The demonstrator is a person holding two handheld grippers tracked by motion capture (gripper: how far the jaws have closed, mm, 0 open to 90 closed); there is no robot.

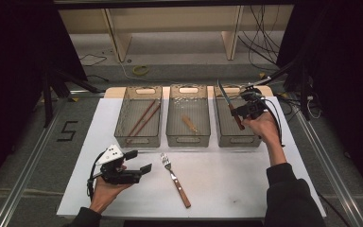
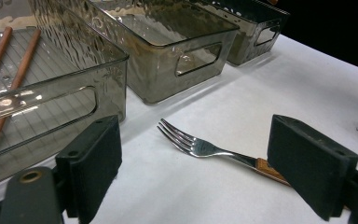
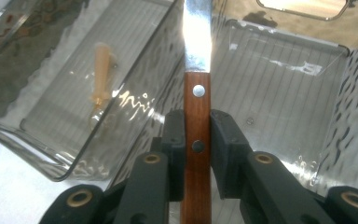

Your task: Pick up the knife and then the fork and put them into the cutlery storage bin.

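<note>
The high view is dim with black surroundings; the white-covered bench (image 1: 217,179) is evenly lit from above. Glare flares on the steel knife blade (image 3: 196,32) and rippled smoky plastic bins (image 2: 168,56).

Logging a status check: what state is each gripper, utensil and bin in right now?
Right gripper: shut on the wooden-handled knife, over the right smoky plastic bin.
Left gripper: open, holding nothing.
Wooden-handled metal fork: flat on the white table.
Left bin: holds brown chopsticks.
</note>
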